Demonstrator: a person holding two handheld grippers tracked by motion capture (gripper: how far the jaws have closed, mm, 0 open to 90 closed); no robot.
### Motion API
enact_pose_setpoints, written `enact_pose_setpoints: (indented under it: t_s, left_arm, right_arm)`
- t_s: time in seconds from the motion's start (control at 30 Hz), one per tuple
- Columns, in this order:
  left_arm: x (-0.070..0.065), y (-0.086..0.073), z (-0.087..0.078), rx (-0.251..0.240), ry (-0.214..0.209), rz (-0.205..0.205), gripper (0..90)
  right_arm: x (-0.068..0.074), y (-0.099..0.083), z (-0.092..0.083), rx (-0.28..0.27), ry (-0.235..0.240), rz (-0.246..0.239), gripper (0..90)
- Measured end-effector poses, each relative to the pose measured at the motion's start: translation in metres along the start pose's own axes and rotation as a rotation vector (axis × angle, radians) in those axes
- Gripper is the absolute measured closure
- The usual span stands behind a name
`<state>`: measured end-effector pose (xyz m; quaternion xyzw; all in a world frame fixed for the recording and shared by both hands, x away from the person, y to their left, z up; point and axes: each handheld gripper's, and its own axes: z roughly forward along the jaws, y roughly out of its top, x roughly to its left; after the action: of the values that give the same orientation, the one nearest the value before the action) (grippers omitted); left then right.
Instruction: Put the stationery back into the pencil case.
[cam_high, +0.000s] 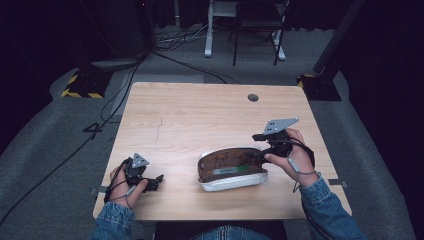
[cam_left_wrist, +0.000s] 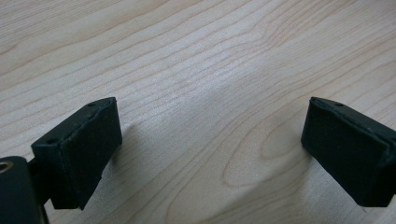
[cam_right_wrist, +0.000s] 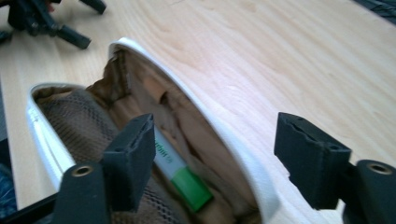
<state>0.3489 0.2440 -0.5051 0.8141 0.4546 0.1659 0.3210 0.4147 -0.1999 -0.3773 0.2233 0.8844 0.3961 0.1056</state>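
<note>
An open white case (cam_high: 235, 182) with a brown lining lies on the wooden table (cam_high: 200, 115), right of centre near the front. A white pen with a green end (cam_high: 230, 170) lies inside it. My right gripper (cam_high: 259, 148) is at the case's right end and stands open. In the right gripper view its left jaw is over the lining and its right jaw is outside the white rim (cam_right_wrist: 233, 140), with neither pad pressing; the pen (cam_right_wrist: 184, 179) lies just below. My left gripper (cam_high: 159, 180) rests at the front left, open, with bare wood between its jaws (cam_left_wrist: 210, 140).
A round cable hole (cam_high: 253, 97) sits near the table's far right edge. Cables, a black stand with striped tape (cam_high: 82, 85) and a white desk frame (cam_high: 210, 30) are on the grey floor beyond. The left gripper (cam_right_wrist: 42, 18) appears far off in the right gripper view.
</note>
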Motion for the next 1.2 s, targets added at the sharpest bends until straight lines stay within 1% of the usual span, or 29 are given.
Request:
enact_pose_setpoints:
  t_s: [0.07, 0.2, 0.3, 0.37, 0.53, 0.6, 0.77, 0.93, 1.13, 1.2]
  left_arm:
    - [0.0, 0.0, 0.0, 0.0, 0.0, 0.001, 5.2]
    - [0.0, 0.001, 0.001, -0.001, -0.003, -0.001, 4.4]
    - [0.001, 0.001, 0.001, 0.002, -0.003, 0.007, 3.8]
    - [0.001, 0.001, 0.002, 0.004, -0.007, 0.003, 3.4]
    - [0.001, 0.003, 0.004, 0.01, -0.005, 0.008, 1.1]
    - [0.001, 0.004, 0.004, 0.013, -0.004, 0.008, 0.2]
    - [0.002, 0.005, 0.006, 0.01, -0.006, 0.007, 0.2]
    - [0.003, 0.007, 0.007, 0.011, -0.005, 0.002, 0.2]
    - [0.003, 0.007, 0.008, 0.01, -0.005, 0.004, 0.2]
    - [0.003, 0.007, 0.008, 0.01, -0.006, 0.003, 0.2]
  right_arm:
    - [-0.006, -0.003, -0.004, -0.019, -0.027, 0.016, 26.5]
    - [-0.016, -0.011, -0.011, -0.032, -0.067, 0.038, 23.8]
    - [-0.024, -0.017, -0.017, -0.04, -0.092, 0.059, 22.9]
    - [-0.032, -0.022, -0.022, -0.044, -0.118, 0.089, 20.8]
    - [-0.044, -0.033, -0.03, -0.059, -0.162, 0.125, 20.2]
    - [-0.049, -0.04, -0.032, -0.057, -0.178, 0.145, 20.0]
    - [-0.06, -0.053, -0.032, -0.03, -0.205, 0.172, 18.8]
    - [-0.069, -0.068, -0.032, -0.027, -0.231, 0.204, 18.8]
    - [-0.074, -0.087, -0.035, -0.01, -0.266, 0.236, 18.8]
    - [-0.075, -0.094, -0.035, -0.002, -0.267, 0.248, 18.7]
